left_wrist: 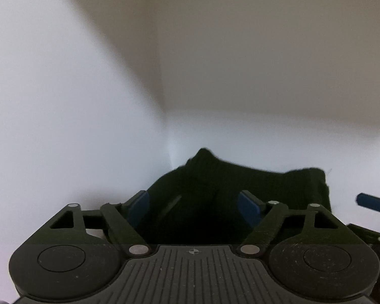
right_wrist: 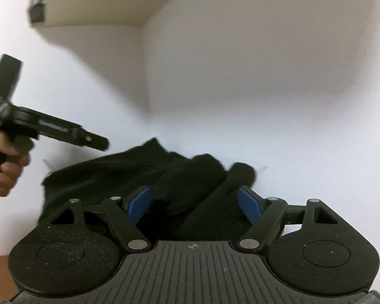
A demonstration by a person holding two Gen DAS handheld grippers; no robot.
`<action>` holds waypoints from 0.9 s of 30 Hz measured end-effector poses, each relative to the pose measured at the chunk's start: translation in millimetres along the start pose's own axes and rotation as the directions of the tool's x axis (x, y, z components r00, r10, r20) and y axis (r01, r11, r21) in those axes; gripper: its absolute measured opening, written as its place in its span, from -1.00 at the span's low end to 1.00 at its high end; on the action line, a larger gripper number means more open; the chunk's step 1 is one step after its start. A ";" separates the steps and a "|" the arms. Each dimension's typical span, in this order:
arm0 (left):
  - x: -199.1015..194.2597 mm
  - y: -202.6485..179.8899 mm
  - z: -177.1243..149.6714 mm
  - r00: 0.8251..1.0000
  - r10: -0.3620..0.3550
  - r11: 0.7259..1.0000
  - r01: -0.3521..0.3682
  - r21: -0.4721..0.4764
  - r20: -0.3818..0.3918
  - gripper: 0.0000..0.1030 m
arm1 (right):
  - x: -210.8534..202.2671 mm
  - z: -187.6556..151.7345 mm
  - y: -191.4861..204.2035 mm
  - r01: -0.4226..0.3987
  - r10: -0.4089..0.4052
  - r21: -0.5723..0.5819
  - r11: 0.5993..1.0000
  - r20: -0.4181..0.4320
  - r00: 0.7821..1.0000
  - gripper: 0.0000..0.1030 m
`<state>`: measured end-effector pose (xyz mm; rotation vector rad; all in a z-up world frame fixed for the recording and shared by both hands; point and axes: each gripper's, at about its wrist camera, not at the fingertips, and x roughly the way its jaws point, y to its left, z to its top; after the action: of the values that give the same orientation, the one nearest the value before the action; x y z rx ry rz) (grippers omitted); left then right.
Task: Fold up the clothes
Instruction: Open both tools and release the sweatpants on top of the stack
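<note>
The left gripper (left_wrist: pixel 193 206) is spread, pinching nothing. The right gripper (right_wrist: pixel 195 204) gapes too, both above the crumpled black garment (right_wrist: pixel 139 174) on the white surface (right_wrist: pixel 304 152)

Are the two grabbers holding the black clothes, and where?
No. The left gripper and right gripper are both open; the black clothes lie loose on the white table.

Soft, dim, blurred fisheye views

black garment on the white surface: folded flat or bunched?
Bunched. The black fabric garment lies in a rumpled heap with raised humps and creases on the white surface, showing no flat, squared edges in either wrist view.
</note>
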<state>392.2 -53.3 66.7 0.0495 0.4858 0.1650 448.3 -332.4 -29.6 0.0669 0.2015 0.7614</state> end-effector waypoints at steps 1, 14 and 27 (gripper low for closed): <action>-3.3 1.0 -3.3 1.000 0.007 1.000 -0.007 0.000 0.002 0.69 | -2.3 -0.7 8.2 -0.017 0.017 -0.007 1.000 -0.007 1.000 0.49; -92.5 0.8 -26.4 0.999 0.028 0.997 -0.025 -0.071 0.040 1.00 | -51.4 -2.9 99.9 -0.159 0.155 -0.061 0.985 -0.069 0.985 0.64; -204.6 13.6 -106.3 0.999 0.035 0.995 -0.033 -0.094 0.010 1.00 | -82.6 -53.4 197.7 -0.248 0.229 -0.019 0.969 -0.324 0.918 1.00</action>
<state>162.2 -73.7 68.2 -0.0335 0.4649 0.2207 245.0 -247.3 -42.6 -0.0921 0.4864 1.0212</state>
